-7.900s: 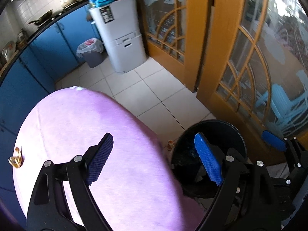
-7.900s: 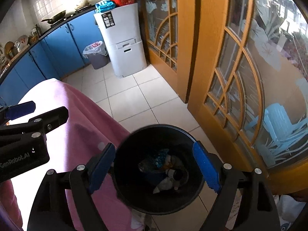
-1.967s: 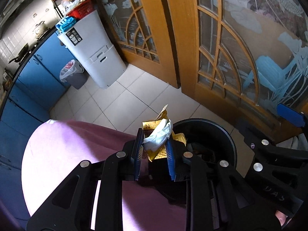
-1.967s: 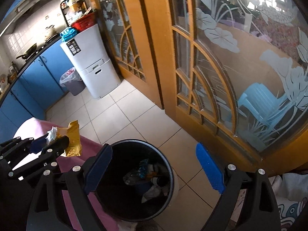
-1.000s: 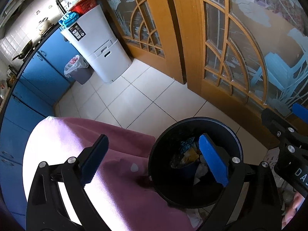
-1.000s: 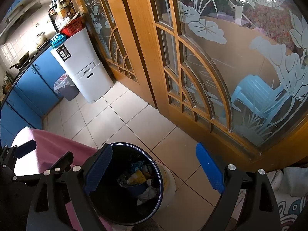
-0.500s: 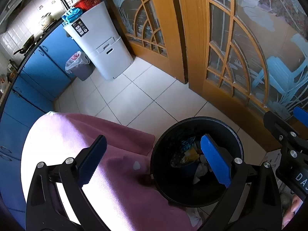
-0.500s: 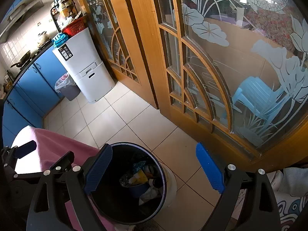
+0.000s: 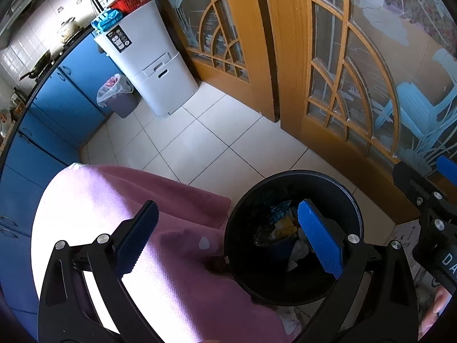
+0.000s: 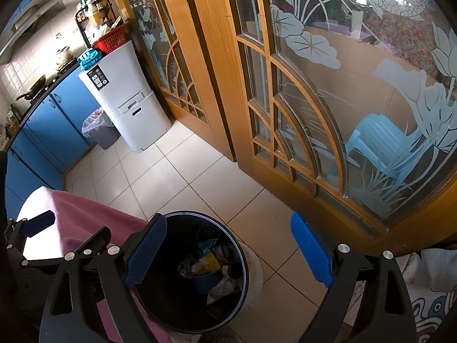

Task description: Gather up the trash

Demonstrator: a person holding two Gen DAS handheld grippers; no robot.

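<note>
A round black trash bin point(image 9: 291, 177) stands on the tiled floor beside a table with a pink cloth point(image 9: 108, 200). It holds several pieces of trash, among them a yellow wrapper point(image 9: 281, 227) and white paper. My left gripper point(image 9: 228, 237) is open and empty, above the table edge and the bin's rim. My right gripper point(image 10: 228, 253) is open and empty, above the bin point(image 10: 197, 217), where the yellow wrapper point(image 10: 210, 261) also shows. The left gripper point(image 10: 40, 223) shows at the left of the right wrist view.
Wooden glass-panelled doors point(image 9: 357, 65) stand behind the bin. A white cabinet point(image 9: 148, 57) and a small lined waste bin point(image 9: 117, 97) stand by blue kitchen cupboards point(image 9: 57, 108) at the far side of the tiled floor point(image 9: 194, 143).
Two seconds ago my left gripper held a yellow wrapper and white paper; it opened and they now lie in the bin. Since then both grippers have drifted slightly.
</note>
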